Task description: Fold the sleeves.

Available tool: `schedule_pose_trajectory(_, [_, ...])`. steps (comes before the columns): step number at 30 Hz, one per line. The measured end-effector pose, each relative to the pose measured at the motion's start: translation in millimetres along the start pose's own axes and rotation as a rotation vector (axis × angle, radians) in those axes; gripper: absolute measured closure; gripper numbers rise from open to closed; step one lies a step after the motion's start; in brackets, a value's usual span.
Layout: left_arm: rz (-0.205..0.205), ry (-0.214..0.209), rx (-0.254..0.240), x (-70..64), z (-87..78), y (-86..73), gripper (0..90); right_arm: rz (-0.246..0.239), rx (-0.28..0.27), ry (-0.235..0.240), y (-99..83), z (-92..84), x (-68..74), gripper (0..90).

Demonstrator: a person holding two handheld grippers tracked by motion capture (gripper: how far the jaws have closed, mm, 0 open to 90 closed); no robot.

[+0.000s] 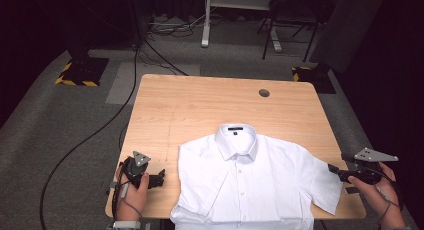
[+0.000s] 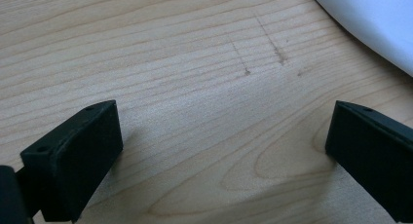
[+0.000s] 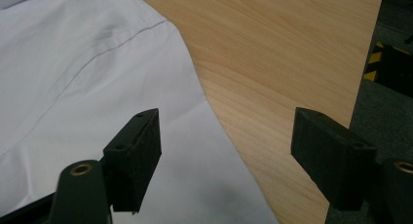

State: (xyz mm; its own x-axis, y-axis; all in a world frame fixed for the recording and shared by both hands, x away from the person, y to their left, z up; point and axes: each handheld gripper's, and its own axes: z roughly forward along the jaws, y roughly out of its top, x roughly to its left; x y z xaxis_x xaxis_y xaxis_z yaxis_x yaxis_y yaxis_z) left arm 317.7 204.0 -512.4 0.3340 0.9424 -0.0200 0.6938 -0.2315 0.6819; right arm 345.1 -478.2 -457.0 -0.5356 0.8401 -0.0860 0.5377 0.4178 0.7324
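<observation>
Your right tongs (image 1: 332, 167) are standing wide apart and gripping nothing; in the right gripper view one jaw is hanging over the white shirt's (image 1: 250, 182) right sleeve (image 3: 97, 87) while the other is sitting out past the sleeve's hem, over bare wood close to the counter's (image 1: 200, 105) right edge. Whether either jaw is brushing the cloth cannot be told. Your left tongs (image 1: 161, 178) are also gaping wide and empty, hovering low above bare wood, with the shirt's rounded left edge (image 2: 370, 24) showing just beyond them at the far right of the left gripper view. The shirt itself is lying flat and face up at the near middle of the counter, collar pointing away from you, its bottom hem reaching the near edge and its right sleeve running out almost to the right edge. The far half of the counter is lying open, apart from a small round hole (image 1: 264, 93). Your left hand (image 1: 134, 190) is resting at the near left corner, pointing its tongs rightward toward the shirt; your right hand (image 1: 375, 187) is holding its tongs level beyond the right edge, aiming leftward at the sleeve.
</observation>
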Motion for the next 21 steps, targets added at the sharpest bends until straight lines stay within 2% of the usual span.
schedule_pose_trajectory(16, [0.0, 0.0, 0.0, 0.0, 0.0, 0.0, 0.0, 0.023, 0.049, -0.02, -20.7, 16.6, -6.2, 28.2])
schedule_pose_trajectory(21, [0.0, 0.0, 0.0, 0.0, 0.0, 0.0, 0.0, 0.045, 0.065, -0.024, -27.0, 20.0, -8.6, 29.1])
